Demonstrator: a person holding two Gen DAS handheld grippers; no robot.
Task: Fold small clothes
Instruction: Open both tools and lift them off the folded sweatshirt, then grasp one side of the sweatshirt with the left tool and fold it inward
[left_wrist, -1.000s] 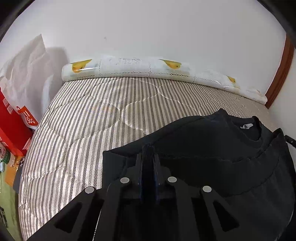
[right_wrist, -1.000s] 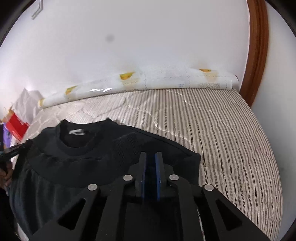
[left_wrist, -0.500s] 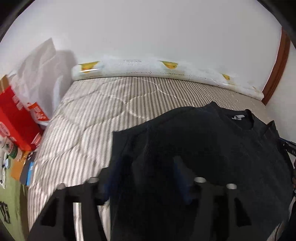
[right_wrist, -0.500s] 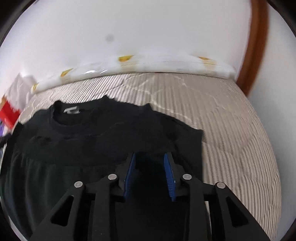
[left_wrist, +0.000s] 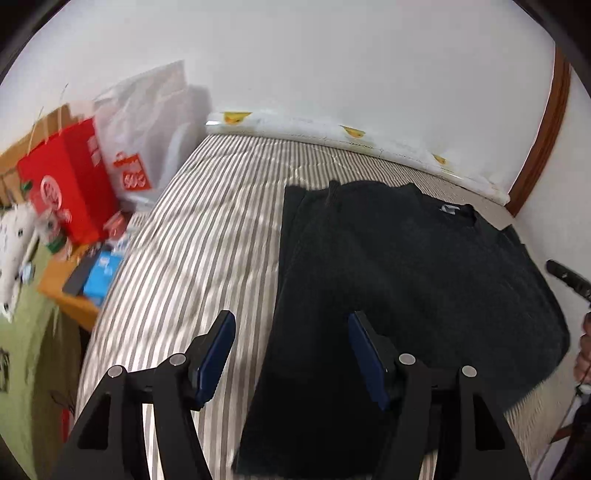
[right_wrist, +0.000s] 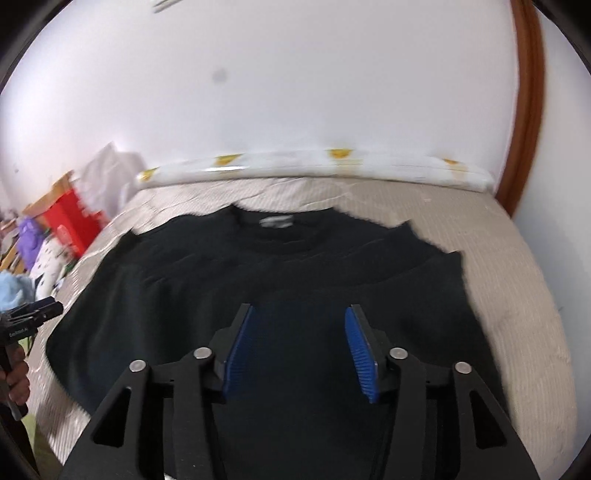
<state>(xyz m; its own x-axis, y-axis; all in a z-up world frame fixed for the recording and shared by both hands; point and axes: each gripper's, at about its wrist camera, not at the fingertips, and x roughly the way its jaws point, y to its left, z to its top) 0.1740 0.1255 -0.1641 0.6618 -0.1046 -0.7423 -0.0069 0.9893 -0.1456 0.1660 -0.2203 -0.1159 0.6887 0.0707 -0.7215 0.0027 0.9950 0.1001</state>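
Observation:
A black top (left_wrist: 406, 280) lies flat on the striped mattress (left_wrist: 207, 236), collar and white label toward the wall; it also shows in the right wrist view (right_wrist: 295, 273). Its lower part is folded up over the chest. My left gripper (left_wrist: 290, 350) is open and empty above the garment's left edge, one finger over bare mattress. My right gripper (right_wrist: 299, 350) is open and empty above the garment's right half. The left gripper's tip also shows at the left edge of the right wrist view (right_wrist: 37, 310), and the right gripper's tip at the right edge of the left wrist view (left_wrist: 565, 277).
A rolled white cover with yellow prints (left_wrist: 332, 133) lies along the wall at the head of the mattress. A red bag (left_wrist: 70, 184), a white plastic bag (left_wrist: 147, 125) and clutter stand beside the bed on the left. A brown door frame (right_wrist: 528, 103) is at the right.
Both grippers were shut on the black garment's hem. They have let go, opened wide and drawn back and up. The garment now lies folded on the mattress.

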